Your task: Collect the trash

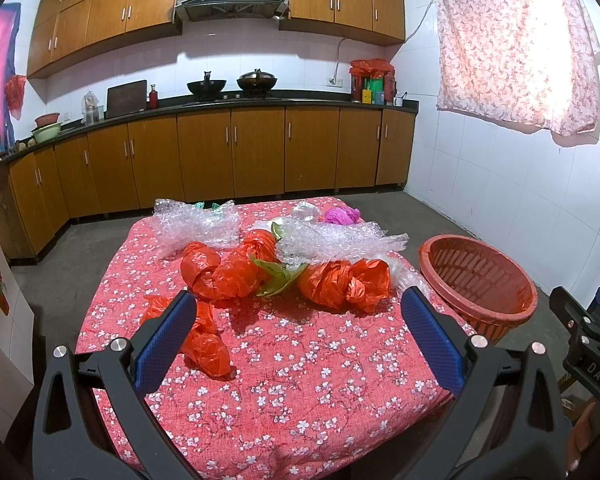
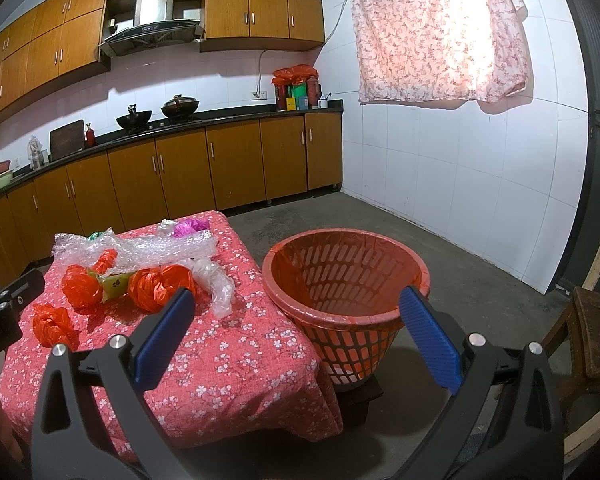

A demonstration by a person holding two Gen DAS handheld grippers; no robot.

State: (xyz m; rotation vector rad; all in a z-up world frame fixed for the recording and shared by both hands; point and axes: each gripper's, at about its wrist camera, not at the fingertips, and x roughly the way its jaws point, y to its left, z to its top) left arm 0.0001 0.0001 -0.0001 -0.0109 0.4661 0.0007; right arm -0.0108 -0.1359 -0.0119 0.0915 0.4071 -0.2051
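Observation:
Crumpled orange plastic bags (image 1: 220,268) (image 2: 160,286), bubble wrap (image 1: 332,242) (image 2: 140,248), a green wrapper (image 1: 278,274), a clear bag (image 2: 218,280) and a purple bag (image 1: 342,215) lie on a low table with a red flowered cloth (image 1: 300,380) (image 2: 228,360). A red slotted basket (image 1: 478,280) (image 2: 346,284) stands at the table's right side. My left gripper (image 1: 298,332) is open and empty above the table's near half. My right gripper (image 2: 296,332) is open and empty, in front of the basket.
Wooden kitchen cabinets (image 1: 240,152) and a dark counter with woks run along the back wall. Bare concrete floor (image 2: 440,248) lies to the right. A wooden stool (image 2: 596,336) stands at the far right. The right gripper's body shows in the left wrist view (image 1: 584,340).

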